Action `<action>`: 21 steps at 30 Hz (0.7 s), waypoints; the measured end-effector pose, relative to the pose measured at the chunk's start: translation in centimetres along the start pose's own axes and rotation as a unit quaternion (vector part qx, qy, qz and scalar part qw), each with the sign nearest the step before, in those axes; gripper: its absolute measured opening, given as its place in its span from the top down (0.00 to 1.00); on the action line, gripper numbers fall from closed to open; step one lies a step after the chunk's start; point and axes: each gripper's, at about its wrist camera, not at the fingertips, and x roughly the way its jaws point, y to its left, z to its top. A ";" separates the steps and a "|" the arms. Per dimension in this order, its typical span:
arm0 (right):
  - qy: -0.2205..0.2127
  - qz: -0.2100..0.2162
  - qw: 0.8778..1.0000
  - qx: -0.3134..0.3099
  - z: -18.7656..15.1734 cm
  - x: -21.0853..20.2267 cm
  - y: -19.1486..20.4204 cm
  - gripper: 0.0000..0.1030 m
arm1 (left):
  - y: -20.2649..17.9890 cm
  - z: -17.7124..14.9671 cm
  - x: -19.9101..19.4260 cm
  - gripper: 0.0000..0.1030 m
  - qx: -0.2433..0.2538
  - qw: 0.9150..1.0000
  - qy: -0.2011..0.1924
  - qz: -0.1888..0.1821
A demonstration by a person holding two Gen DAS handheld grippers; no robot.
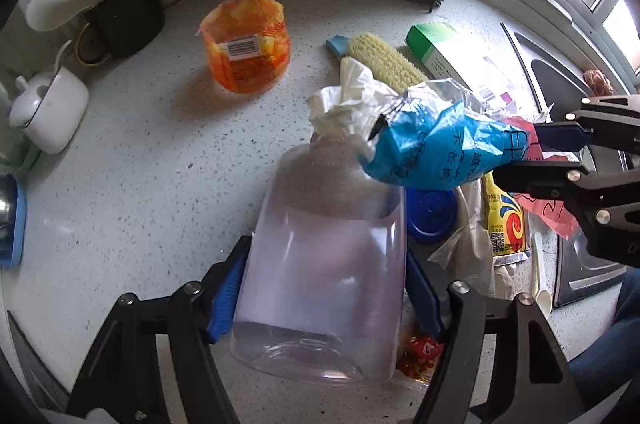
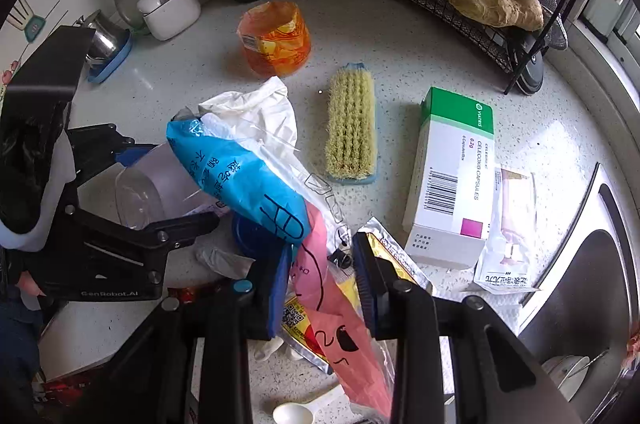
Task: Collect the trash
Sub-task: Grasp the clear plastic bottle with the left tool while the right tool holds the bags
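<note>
Left tongs [image 1: 320,288]: clamped on clear plastic jar [image 1: 324,264], blue pads against both its sides; jar tilted, open mouth toward the trash pile.
Right tongs [image 2: 324,288]: closed on blue-and-pink plastic wrapper [image 2: 256,180]; pink end pinched between the pads, blue end lifted and reaching into the jar's mouth.
Wrapper, left view [image 1: 436,152]: blue part just over the jar's rim, held by right tongs [image 1: 532,156].
Crumpled white tissue [image 1: 344,104]: touching the far rim of the jar.
Blue lid [image 1: 430,214]: flat on table [image 1: 160,164], just right of the jar.
Yellow sachet [image 1: 504,224]: right of the blue lid, under the wrapper.
Orange jelly cup [image 2: 276,38]: upright, well beyond the jar.
Scrub brush [image 2: 352,124]: bristles up, beyond the jar, right of the tissue.
Green-and-white medicine box [image 2: 452,176]: right of the brush, well apart from the jar.
White plastic spoon [image 2: 296,412]: near the right tongs' base, partly hidden.
</note>
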 end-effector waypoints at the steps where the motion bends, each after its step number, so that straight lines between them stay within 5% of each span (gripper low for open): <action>1: -0.004 0.001 1.000 -0.004 -0.2 -0.4 0.2 0.72 | 0.0 -0.3 -0.9 0.34 -0.013 1.000 -0.011 0.005; 21: -0.101 0.028 0.993 -0.051 -6.6 -10.8 0.4 0.72 | -7.4 -6.1 -13.3 0.36 -0.108 0.984 -0.117 0.081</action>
